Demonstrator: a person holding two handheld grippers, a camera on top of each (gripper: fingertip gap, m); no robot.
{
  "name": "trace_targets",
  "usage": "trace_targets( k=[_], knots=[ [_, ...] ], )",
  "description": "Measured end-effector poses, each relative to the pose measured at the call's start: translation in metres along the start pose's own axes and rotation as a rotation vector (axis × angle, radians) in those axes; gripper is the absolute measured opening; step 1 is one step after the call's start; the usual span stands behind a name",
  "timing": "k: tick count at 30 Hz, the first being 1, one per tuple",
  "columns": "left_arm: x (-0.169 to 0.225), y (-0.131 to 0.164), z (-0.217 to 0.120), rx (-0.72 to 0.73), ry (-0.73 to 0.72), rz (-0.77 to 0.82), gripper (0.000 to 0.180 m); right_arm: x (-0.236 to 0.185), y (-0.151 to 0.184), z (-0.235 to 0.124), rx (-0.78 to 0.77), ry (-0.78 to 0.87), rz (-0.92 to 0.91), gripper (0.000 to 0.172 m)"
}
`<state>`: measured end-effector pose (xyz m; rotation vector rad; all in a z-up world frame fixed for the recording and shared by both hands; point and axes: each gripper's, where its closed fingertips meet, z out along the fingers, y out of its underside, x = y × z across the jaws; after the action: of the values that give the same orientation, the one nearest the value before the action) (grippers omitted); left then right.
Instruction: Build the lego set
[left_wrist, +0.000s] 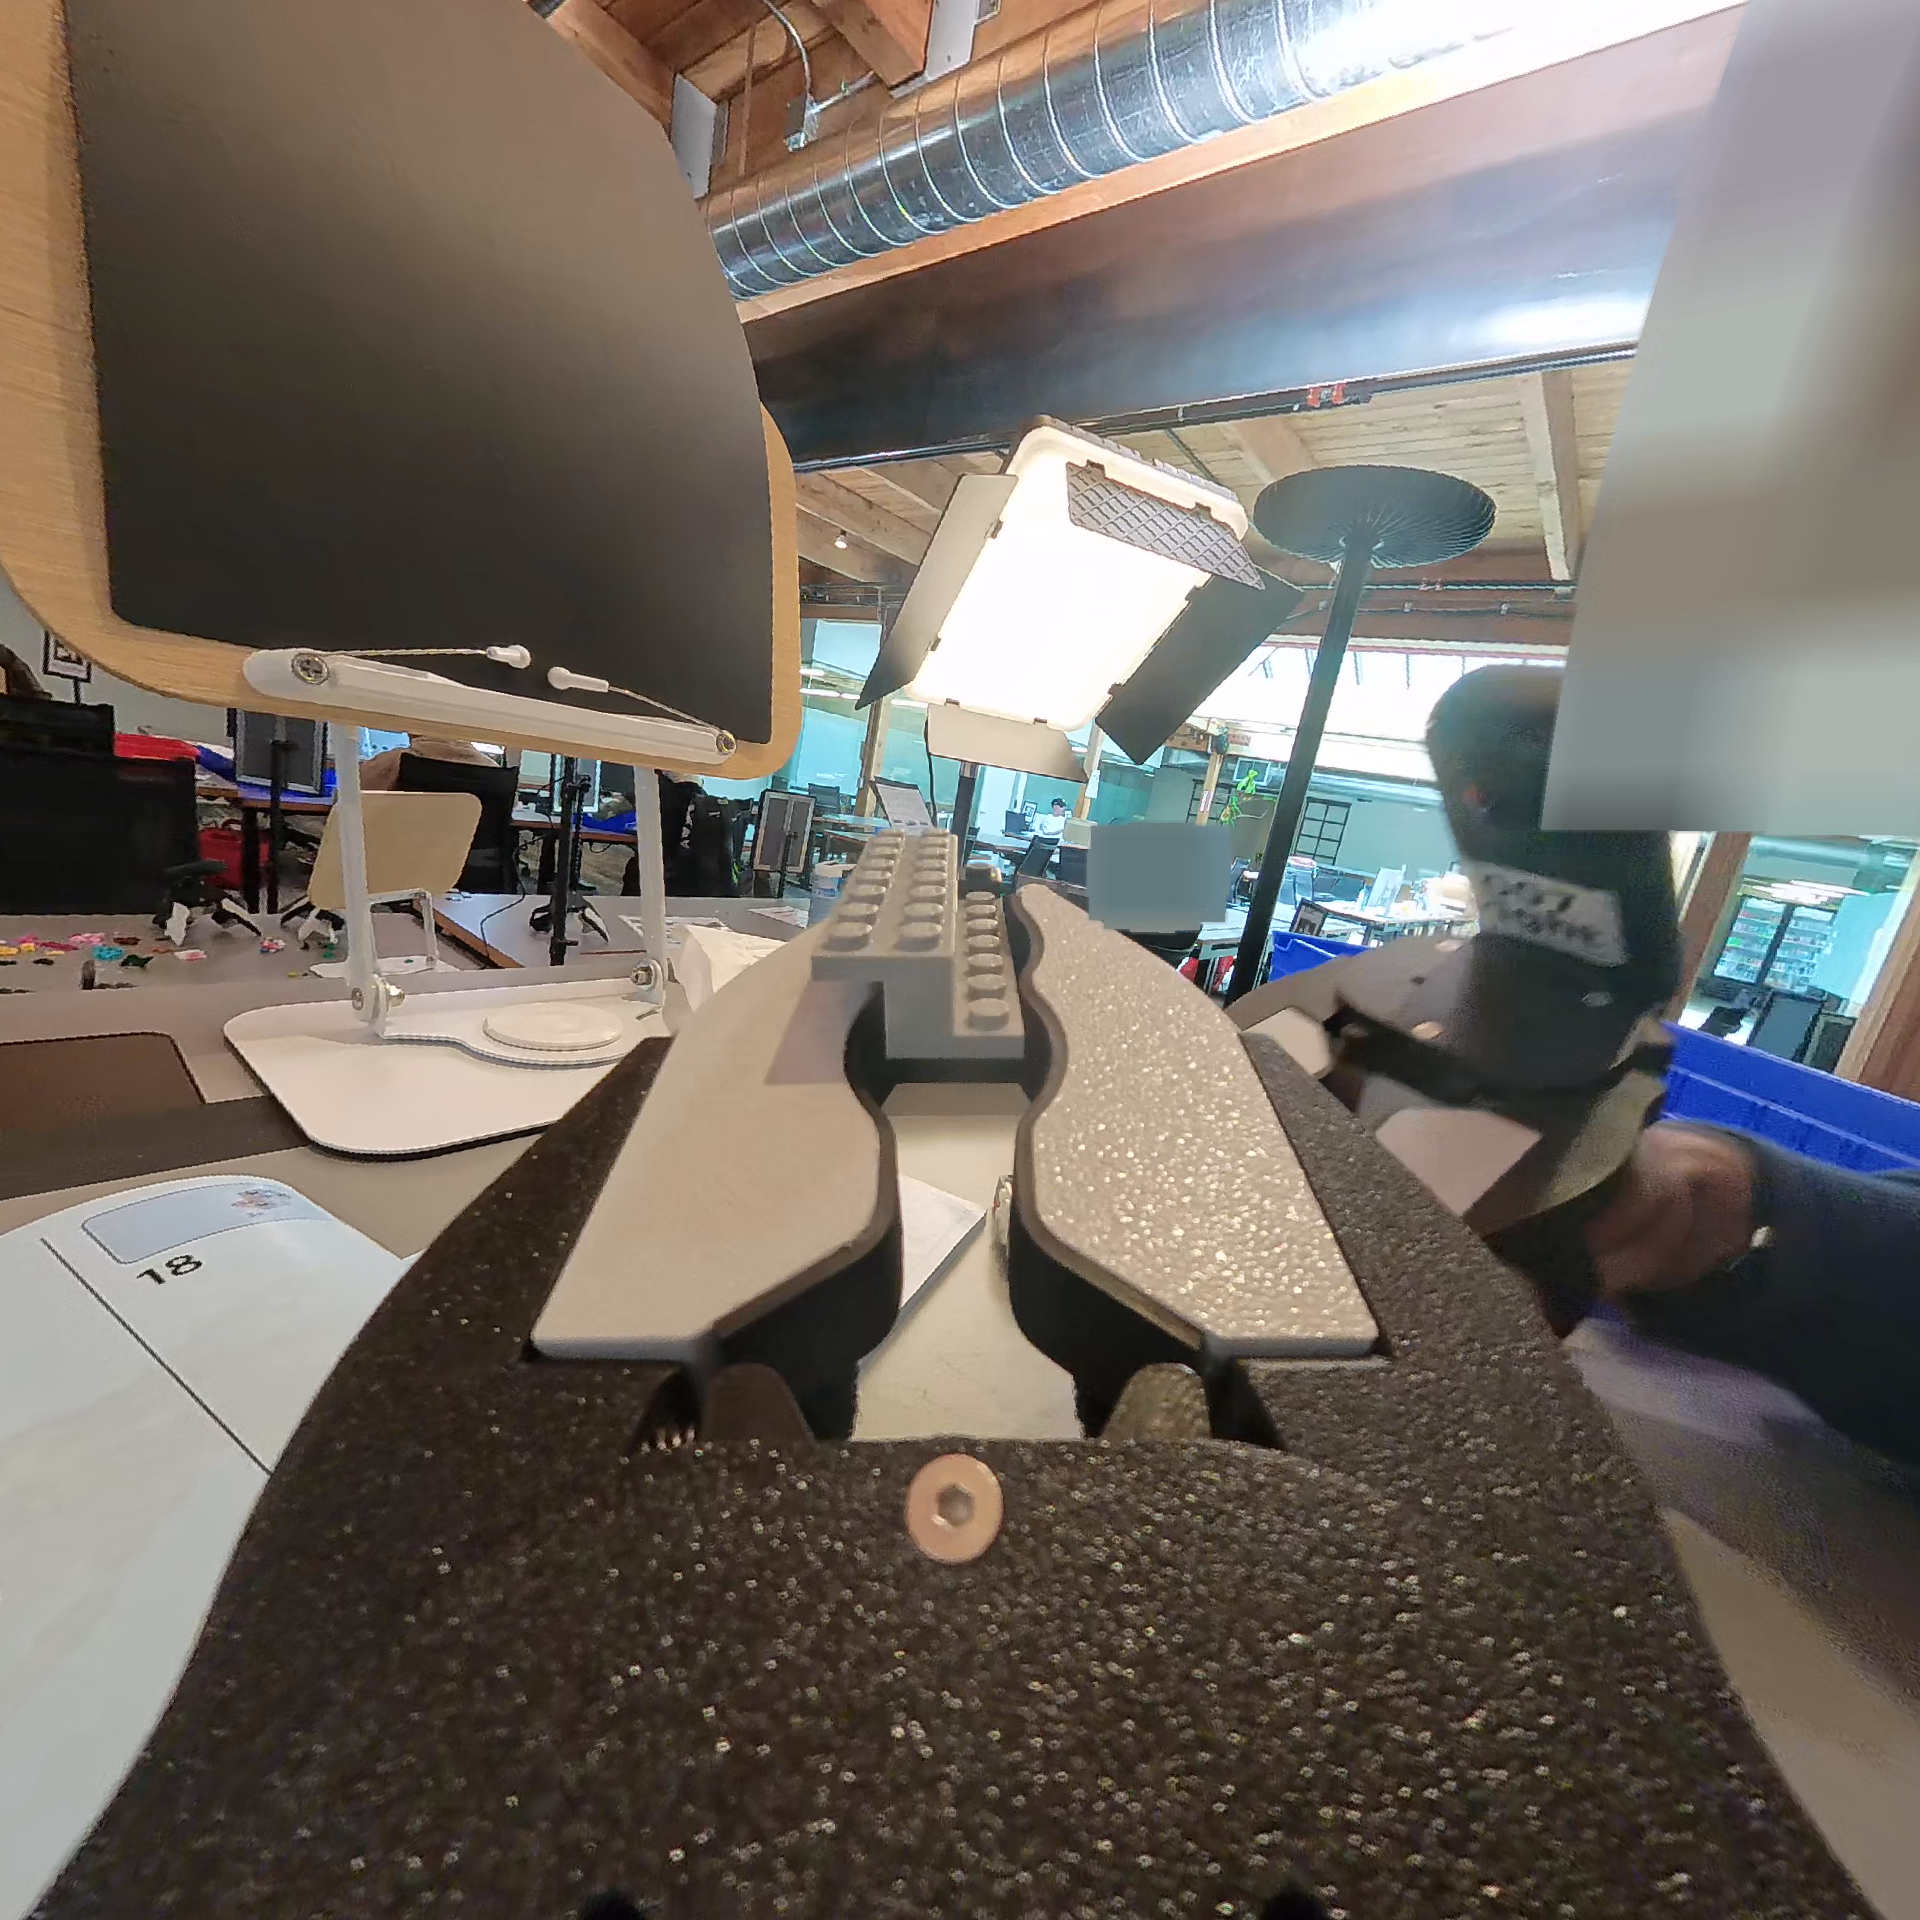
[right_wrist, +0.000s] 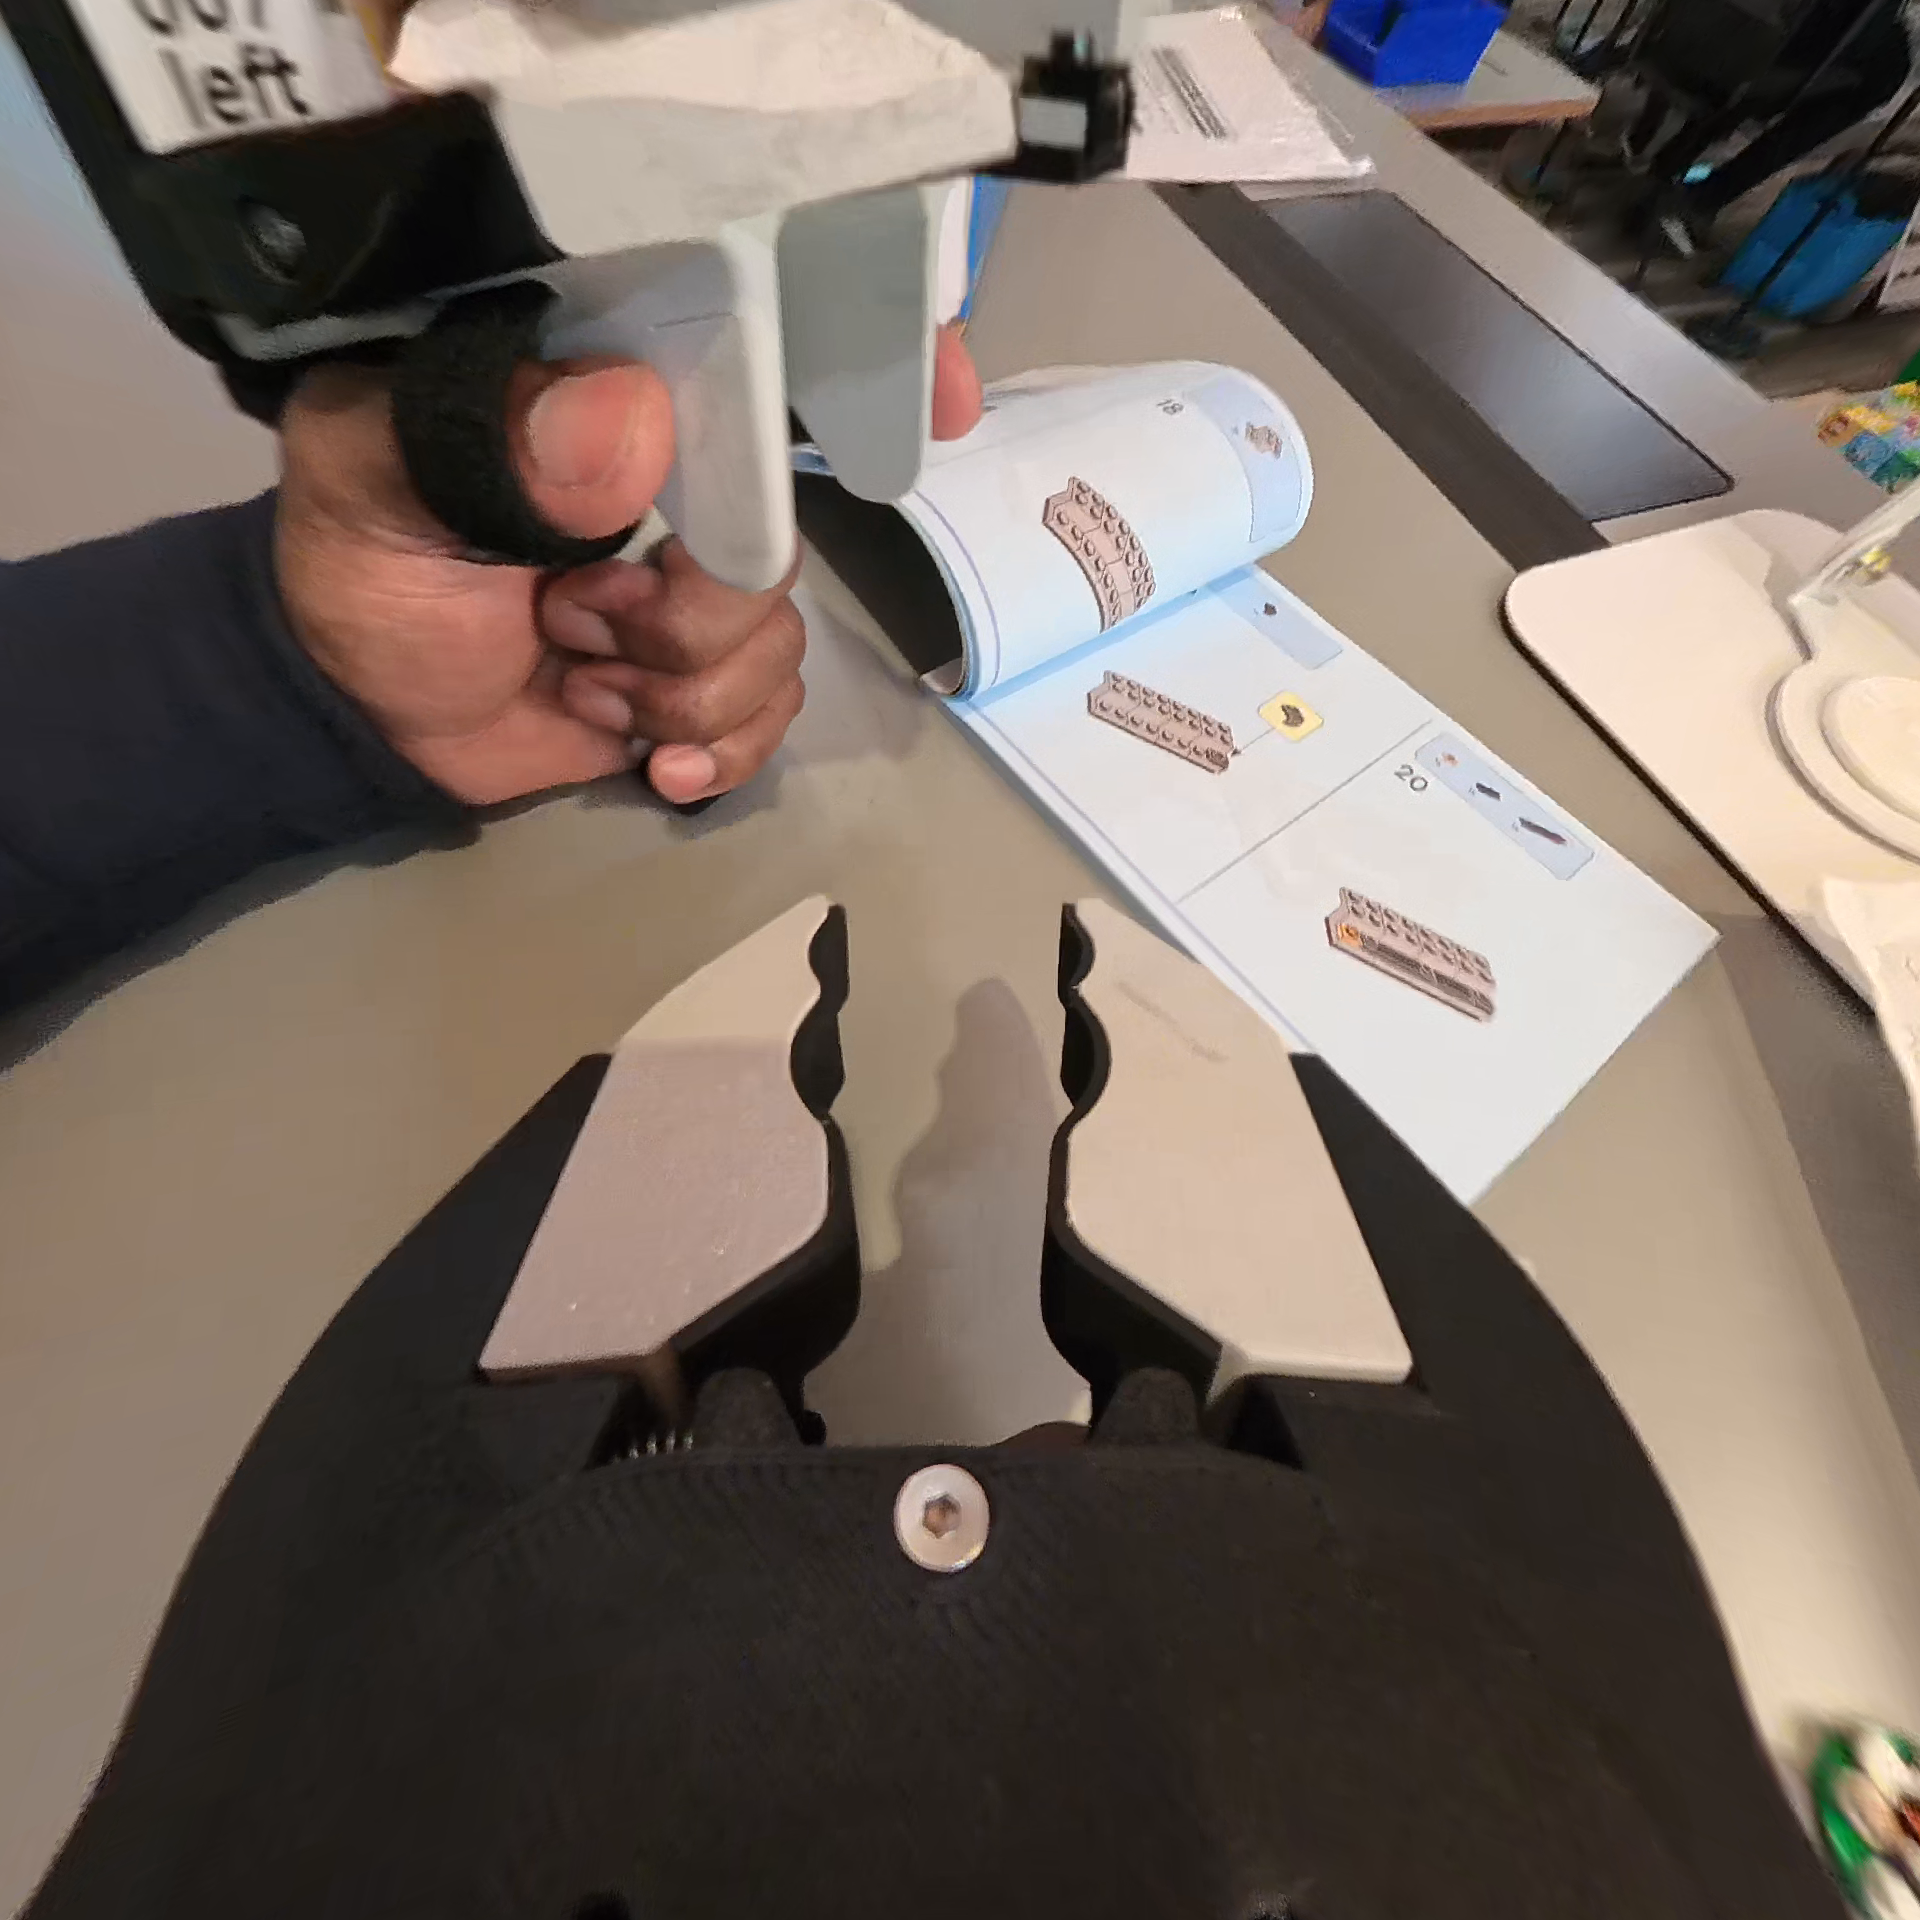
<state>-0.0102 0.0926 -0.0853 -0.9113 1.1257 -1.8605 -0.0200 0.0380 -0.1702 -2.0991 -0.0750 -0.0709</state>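
Observation:
My left gripper is shut on a long grey studded brick assembly, held up above the table with its studs facing up. A small black piece sits at its far end. In the right wrist view the left gripper shows at the top, gripped by a hand, with the assembly's grey and black end between its fingertips. My right gripper is open and empty over the grey table. It also shows blurred in the left wrist view. An open pale blue instruction booklet lies just right of it.
A white stand carrying a black panel is at the left; its base shows in the right wrist view. A black mat and papers lie farther back. A studio light and blue bin stand beyond. Tip to tip, the grippers are about 10 cm apart.

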Motion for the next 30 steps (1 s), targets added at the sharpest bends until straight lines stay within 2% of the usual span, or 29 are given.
trace_targets(
  k=[3,6,9,12,13,15,18,23,30],
  knots=[
    [-0.001,-0.001,-0.001,0.003,0.005,-0.010,0.018,-0.019,-0.001,-0.046,-0.039,-0.011,-0.006,0.038],
    [-0.003,-0.003,-0.003,0.020,-0.001,-0.022,0.018,-0.040,0.015,-0.109,-0.137,-0.074,0.012,0.038],
    [-0.003,-0.003,-0.003,0.016,-0.004,-0.015,0.018,-0.026,0.035,-0.189,-0.228,-0.056,-0.041,0.037],
    [-0.004,-0.003,-0.003,0.021,-0.008,-0.020,0.018,0.008,0.079,-0.269,-0.330,-0.058,-0.224,0.026],
    [-0.004,-0.003,-0.003,0.023,-0.008,-0.023,0.017,0.016,0.102,-0.290,-0.390,-0.095,-0.257,0.018],
    [-0.004,-0.003,-0.004,0.022,-0.007,-0.027,0.018,0.025,0.145,-0.315,-0.512,-0.194,-0.252,0.014],
    [-0.004,-0.004,-0.004,0.026,-0.011,-0.026,0.018,0.020,0.182,-0.324,-0.648,-0.347,-0.258,0.008],
    [-0.004,-0.004,-0.004,0.025,-0.009,-0.026,0.018,0.014,0.219,-0.309,-0.817,-0.483,-0.335,0.010],
    [-0.005,-0.004,-0.004,0.024,-0.007,-0.031,0.018,0.012,0.235,-0.305,-0.869,-0.506,-0.336,0.012]
  ],
)
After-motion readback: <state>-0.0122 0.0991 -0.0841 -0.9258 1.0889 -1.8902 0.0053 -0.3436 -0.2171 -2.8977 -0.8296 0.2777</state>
